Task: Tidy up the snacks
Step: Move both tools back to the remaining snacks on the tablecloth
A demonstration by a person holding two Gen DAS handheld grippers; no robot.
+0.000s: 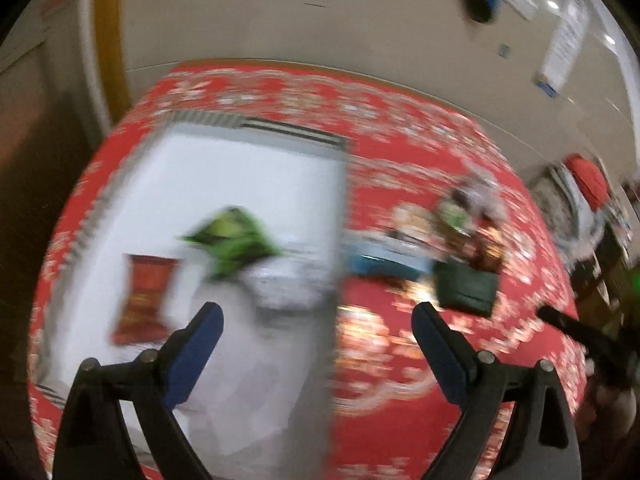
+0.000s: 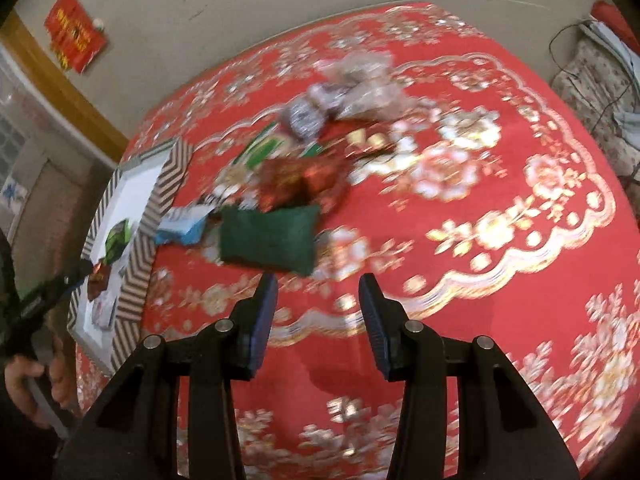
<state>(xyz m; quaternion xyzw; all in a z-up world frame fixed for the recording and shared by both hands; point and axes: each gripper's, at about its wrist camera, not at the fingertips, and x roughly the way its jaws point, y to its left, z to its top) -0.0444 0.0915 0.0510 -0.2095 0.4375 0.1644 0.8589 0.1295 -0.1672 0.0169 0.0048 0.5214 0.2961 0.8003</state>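
A white tray with a striped rim holds a red snack packet, a green packet and a whitish packet. My left gripper is open and empty above the tray's right edge. In the right wrist view the tray sits at the left. A pile of snacks lies beside it: a dark green packet, a blue packet, a red foil packet and silvery packets. My right gripper is open and empty, just short of the dark green packet.
A red floral cloth covers the table. The left gripper shows at the left edge of the right wrist view. A wall runs behind the table, and a cushioned seat with cables stands at the far right.
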